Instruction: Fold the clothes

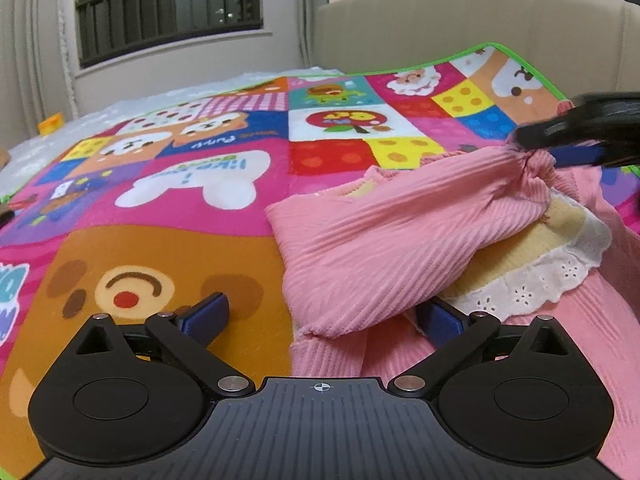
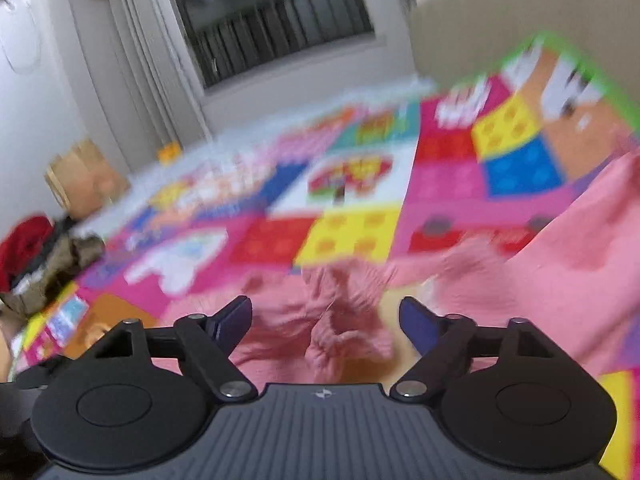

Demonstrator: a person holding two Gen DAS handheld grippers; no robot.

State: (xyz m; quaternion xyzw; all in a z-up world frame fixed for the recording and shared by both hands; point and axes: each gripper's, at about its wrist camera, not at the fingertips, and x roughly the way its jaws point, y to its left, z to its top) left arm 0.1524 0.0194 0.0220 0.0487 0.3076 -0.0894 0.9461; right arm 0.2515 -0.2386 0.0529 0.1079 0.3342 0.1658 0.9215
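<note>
The left wrist camera sits just behind the left hand-held gripper (image 1: 322, 318), looking forward and down along its fingers, close above a patchwork play mat (image 1: 192, 184). A pink ribbed garment (image 1: 372, 240) fills the near right; the right hand-held gripper (image 1: 536, 148) enters at the right edge. Far off stand a barred window (image 1: 168, 12) and a beige headboard (image 1: 460, 28).

The right wrist camera sits just behind the right hand-held gripper (image 2: 326, 320), facing the same way, tilted down, close to the garment (image 2: 344, 332). This view is blurred.

Both views share the mat (image 2: 348, 236), garment, window (image 2: 280, 12) and headboard (image 2: 500, 8).
</note>
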